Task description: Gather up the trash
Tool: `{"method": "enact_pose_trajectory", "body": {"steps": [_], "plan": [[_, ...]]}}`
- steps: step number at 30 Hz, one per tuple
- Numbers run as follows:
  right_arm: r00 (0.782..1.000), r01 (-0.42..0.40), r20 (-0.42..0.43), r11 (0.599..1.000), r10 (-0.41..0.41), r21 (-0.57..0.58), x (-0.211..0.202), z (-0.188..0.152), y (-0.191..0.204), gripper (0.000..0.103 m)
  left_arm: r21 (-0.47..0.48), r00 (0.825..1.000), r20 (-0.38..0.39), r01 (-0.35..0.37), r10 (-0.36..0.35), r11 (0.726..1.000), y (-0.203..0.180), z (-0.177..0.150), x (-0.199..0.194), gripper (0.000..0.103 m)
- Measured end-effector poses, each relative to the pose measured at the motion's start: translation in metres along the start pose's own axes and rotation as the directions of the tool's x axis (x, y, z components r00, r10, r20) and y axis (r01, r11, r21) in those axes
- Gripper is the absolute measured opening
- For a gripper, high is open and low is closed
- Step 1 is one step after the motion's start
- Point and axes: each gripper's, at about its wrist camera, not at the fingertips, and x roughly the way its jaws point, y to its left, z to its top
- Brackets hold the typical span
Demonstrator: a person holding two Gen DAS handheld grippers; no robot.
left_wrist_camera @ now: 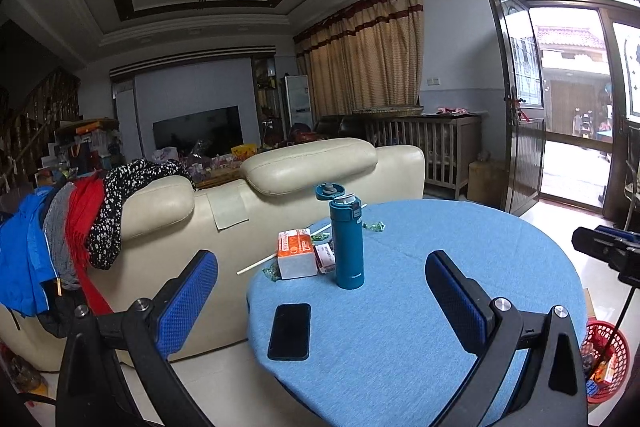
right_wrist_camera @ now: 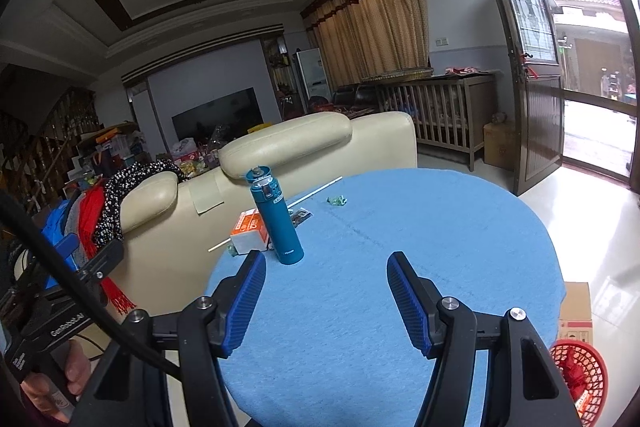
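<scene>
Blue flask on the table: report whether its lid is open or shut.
Open. The blue flask stands upright on the table, and its flip lid is hinged back off the mouth.

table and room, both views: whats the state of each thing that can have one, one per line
left gripper: open, nothing between the fingers
right gripper: open, holding nothing
teal bottle: upright, flip lid open
phone: flat on the blue tablecloth, screen dark
orange box: lying on its side
red basket: on the floor, trash already in it
TV: off
door: open
</scene>
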Motion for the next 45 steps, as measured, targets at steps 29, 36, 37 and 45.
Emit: {"method": "enact_pose_trajectory", "body": {"steps": [29, 36, 37, 45], "plan": [[0.998, 0.044, -0.047, 0.999, -0.043, 0.028, 0.018, -0.004, 0.010, 0.067, -0.029, 0.999, -0.048, -0.021, 0.020, 0.999, 0.023, -0.014, 0.005, 0.103], [0.997, 0.042, -0.060, 0.999, -0.040, 0.032, 0.025, -0.005, 0.013, 0.067, -0.035, 0.998, -0.060, -0.031, 0.028, 0.999, 0.030, -0.017, 0.010, 0.103], [0.997, 0.043, -0.062, 0.999, -0.041, 0.033, 0.026, -0.005, 0.013, 0.067, -0.035, 0.998, -0.062, -0.031, 0.029, 0.999, 0.031, -0.018, 0.010, 0.103], [0.997, 0.043, -0.068, 0.998, -0.041, 0.037, 0.029, -0.006, 0.014, 0.067, -0.041, 0.997, -0.073, -0.034, 0.031, 0.999, 0.035, -0.020, 0.013, 0.103]]}}
